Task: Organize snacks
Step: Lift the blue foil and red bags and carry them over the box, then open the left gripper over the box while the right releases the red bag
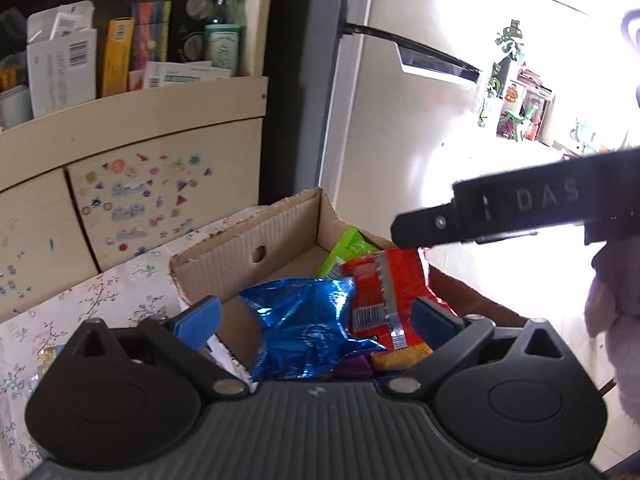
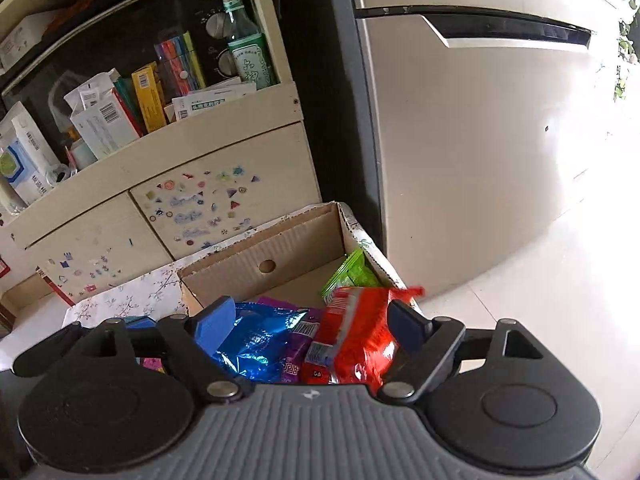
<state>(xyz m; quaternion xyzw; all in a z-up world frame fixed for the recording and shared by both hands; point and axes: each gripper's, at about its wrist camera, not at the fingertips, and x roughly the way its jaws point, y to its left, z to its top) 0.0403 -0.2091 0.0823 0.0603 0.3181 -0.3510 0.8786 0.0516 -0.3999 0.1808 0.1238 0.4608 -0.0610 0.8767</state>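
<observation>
Left tongs (image 1: 316,316) wide open over blue packet (image 1: 304,328); right tongs (image 2: 310,322) open, empty.

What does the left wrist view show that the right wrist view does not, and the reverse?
Left wrist only: the other gripper's black body crossing at right, and a shelf of plants and toys by the bright floor. Right wrist only: a purple packet between the blue and red ones, and a white box at far left. Both: the cardboard box, blue packet, red packet, green packet, sticker-covered cabinet, green bottle.
</observation>
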